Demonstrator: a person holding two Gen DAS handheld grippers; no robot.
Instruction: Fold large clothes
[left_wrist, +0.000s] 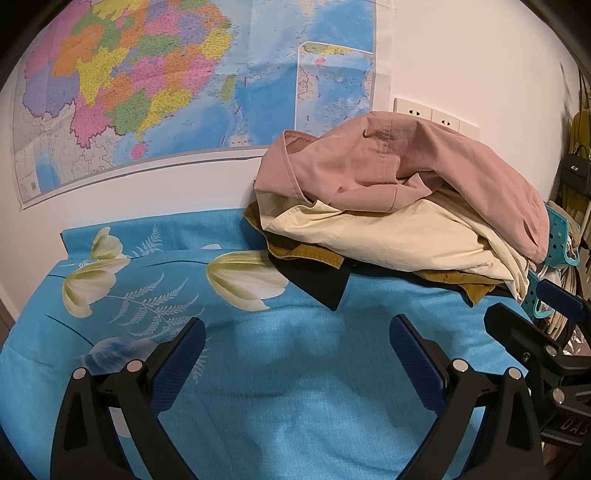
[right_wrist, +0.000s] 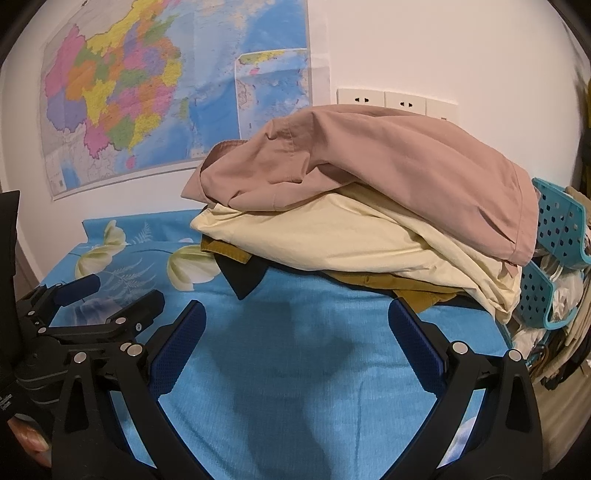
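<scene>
On the wall at the left hangs a big paper map (left_wrist: 155, 85) with patches of pink, yellow, orange and green land and blue sea. Its words are too small to read. Below it lies a bright blue bedsheet (left_wrist: 295, 369), soft cloth printed with pale yellow tulips and white ferns.

The left gripper (left_wrist: 297, 334) hangs over the sheet with its two fingers spread wide and nothing between them. The fingers are black plastic with bumpy dark blue pads (left_wrist: 177, 365). The right gripper (right_wrist: 297, 317) is just beside it, also wide open and empty over the sheet.

To the right sits a pile of clothes (right_wrist: 369, 221) against the wall. On top is a rumpled dusty pink shirt (right_wrist: 388, 166), then a smooth cream one (right_wrist: 332, 240), then a mustard brown one (right_wrist: 406, 288), and a black piece (right_wrist: 243, 280) at the bottom. Behind the pile are white wall sockets (right_wrist: 399, 101). At the far right is a teal plastic basket (right_wrist: 561, 229) full of round holes.
</scene>
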